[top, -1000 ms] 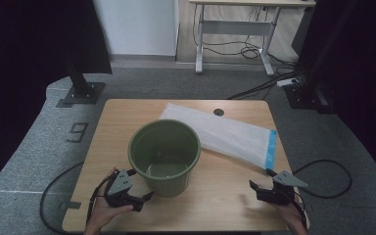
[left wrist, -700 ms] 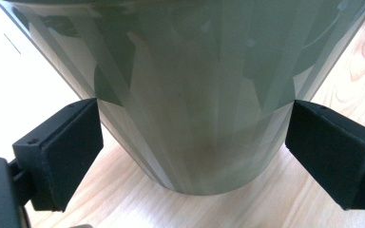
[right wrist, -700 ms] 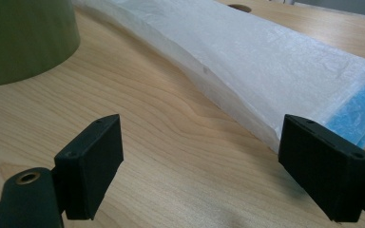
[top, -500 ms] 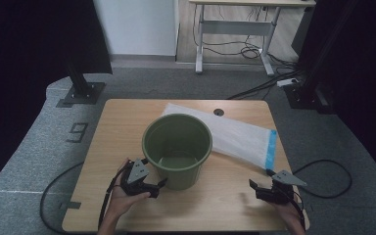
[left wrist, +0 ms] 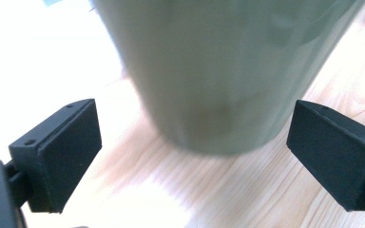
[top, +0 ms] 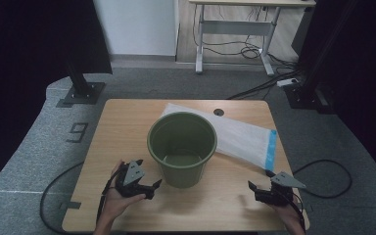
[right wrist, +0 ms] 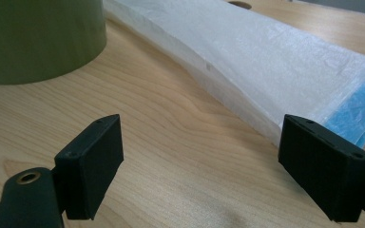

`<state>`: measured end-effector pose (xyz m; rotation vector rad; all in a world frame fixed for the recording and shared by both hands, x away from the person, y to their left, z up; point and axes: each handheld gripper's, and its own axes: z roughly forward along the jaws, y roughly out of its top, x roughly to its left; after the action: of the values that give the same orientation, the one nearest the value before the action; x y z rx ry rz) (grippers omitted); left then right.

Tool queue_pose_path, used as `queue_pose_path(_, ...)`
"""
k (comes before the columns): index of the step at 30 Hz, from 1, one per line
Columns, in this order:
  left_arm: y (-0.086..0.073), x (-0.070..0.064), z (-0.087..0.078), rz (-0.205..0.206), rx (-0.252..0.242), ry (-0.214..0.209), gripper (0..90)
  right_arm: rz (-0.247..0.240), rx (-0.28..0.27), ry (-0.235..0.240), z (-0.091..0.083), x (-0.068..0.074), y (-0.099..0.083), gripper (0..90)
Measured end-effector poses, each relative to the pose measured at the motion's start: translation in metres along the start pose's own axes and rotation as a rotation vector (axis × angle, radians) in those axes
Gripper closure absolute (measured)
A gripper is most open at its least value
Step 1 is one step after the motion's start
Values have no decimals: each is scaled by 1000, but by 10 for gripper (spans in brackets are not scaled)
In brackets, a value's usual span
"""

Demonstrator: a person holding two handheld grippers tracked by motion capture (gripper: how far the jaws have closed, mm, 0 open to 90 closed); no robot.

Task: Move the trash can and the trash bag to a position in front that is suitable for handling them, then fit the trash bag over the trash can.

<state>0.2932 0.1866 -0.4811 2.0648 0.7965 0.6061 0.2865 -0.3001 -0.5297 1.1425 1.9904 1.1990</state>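
1. While your left claw (top: pixel 149 188) sits wide open just beside the green bucket (top: pixel 182 147), near the middle of the tabletop (top: pixel 127 122), keep its jaws level and clear of the wall.
2. Your right claw (top: pixel 255 190), also wide open, waits at five o'clock; the white bag (top: pixel 240 137) lies at two o'clock.
3. Since half a second ago, the bucket has slid slightly rightward and your left claw has let go.

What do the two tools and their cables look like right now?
Both are black. The left tool and right tool each carry a grey three-cornered plate on top, have two blocky black jaws with small holes, and trail a black cable off the table edge. Bare hands hold them; no sleeves visible.
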Motion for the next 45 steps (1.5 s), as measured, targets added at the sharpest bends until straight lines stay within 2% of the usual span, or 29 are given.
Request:
queue_pose_path(1, -10, 5, -5, -33, 15, 37, 39, 4, -1, -6, 0, 0, 0, 146)
queue_pose_path(6, -29, 20, -17, -96, 42, 68, 36, 21, 14, -36, 4, -1, 0, 139)
queue_pose_path(12, -33, 28, -25, -114, 38, 81, 33, 23, 14, -39, 9, 3, 4, 136)
queue_pose_path(17, -37, 30, -25, -119, 52, 86, 34, 12, 21, -40, 14, 7, 7, 135)
queue_pose_path(20, -39, 30, -22, -125, 73, 82, 35, 1, 16, -49, 25, 10, 17, 133)
queue_pose_path(22, -40, 30, -20, -120, 100, 104, 36, 1, 7, -50, 34, 11, 27, 133)
queue_pose_path(25, -43, 32, -19, -123, 103, 125, 43, -1, 3, -41, 51, 14, 41, 133)
queue_pose_path(28, -49, 36, -17, -158, 112, 129, 48, -2, 23, -15, 71, 15, 51, 138)
queue_pose_path(31, -54, 38, -14, -160, 136, 135, 50, -23, 59, -1, 95, 19, 61, 144)
queue_pose_path(34, -56, 38, -13, -149, 152, 161, 55, -27, 81, 6, 113, 19, 61, 182)
queue_pose_path(38, -60, 41, -14, -165, 148, 168, 64, -19, 141, -10, 129, 11, 53, 269)
queue_pose_path(42, -65, 47, -16, -187, 152, 184, 68, -4, 160, -40, 132, 4, 49, 338)
queue_pose_path(45, -69, 51, -19, -206, 147, 192, 78, -3, 179, -17, 132, -1, 48, 413)
